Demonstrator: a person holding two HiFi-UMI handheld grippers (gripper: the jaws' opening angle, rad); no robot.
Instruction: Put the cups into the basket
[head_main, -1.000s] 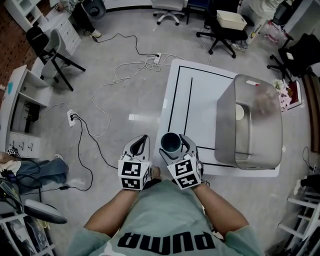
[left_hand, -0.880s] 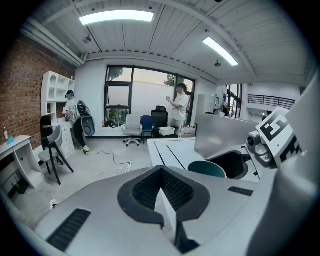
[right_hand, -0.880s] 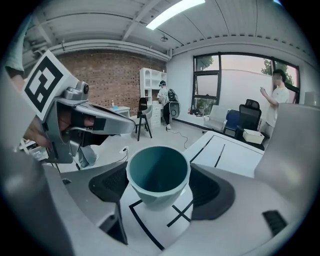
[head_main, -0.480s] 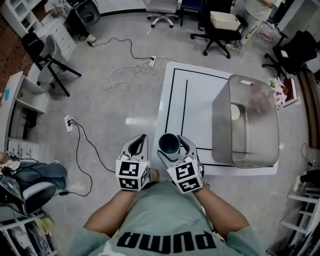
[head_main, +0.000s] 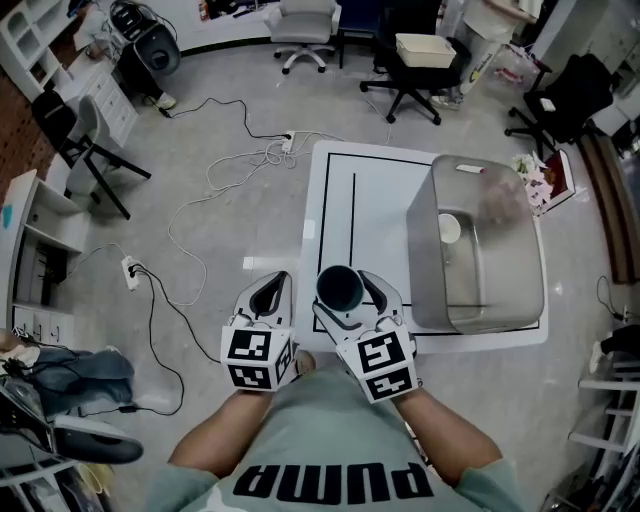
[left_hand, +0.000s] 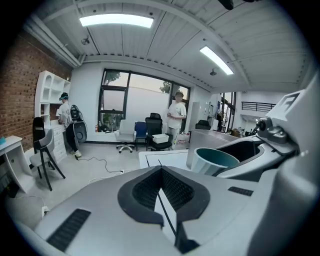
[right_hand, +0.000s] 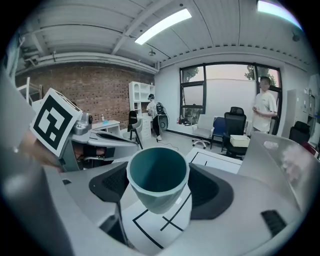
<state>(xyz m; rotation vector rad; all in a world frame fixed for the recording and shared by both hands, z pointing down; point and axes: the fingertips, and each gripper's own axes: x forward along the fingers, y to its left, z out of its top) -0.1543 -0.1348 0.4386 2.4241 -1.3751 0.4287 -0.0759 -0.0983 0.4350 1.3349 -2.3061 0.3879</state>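
The left gripper (left_hand: 161, 172) has its jaws drawn together on nothing, and it hangs just beside the right one. It could knock the load if the two drift any closer. The right gripper (right_hand: 159, 186) is clamped on the teal cup (right_hand: 158, 176), mouth up, with the pads pressing the lower, narrower part of its wall. That taper is the main worry. A loosened squeeze or a quick swing could let the cup slide down through the pads or tip over. Further right, the grey basket (head_main: 425, 255) has tall walls. A carry that is too low would likely strike the cup's foot or the jaws against the near wall and could push the basket along the white table (head_main: 350, 225).

The cup sits between the right gripper's jaws, just to the right of the left gripper's tips and apart from them. It hangs over the table's near edge. The basket stands ahead and to the right of the right gripper, near it but apart. A pale round thing (head_main: 449, 230) lies inside; whether it is another cup is unclear.
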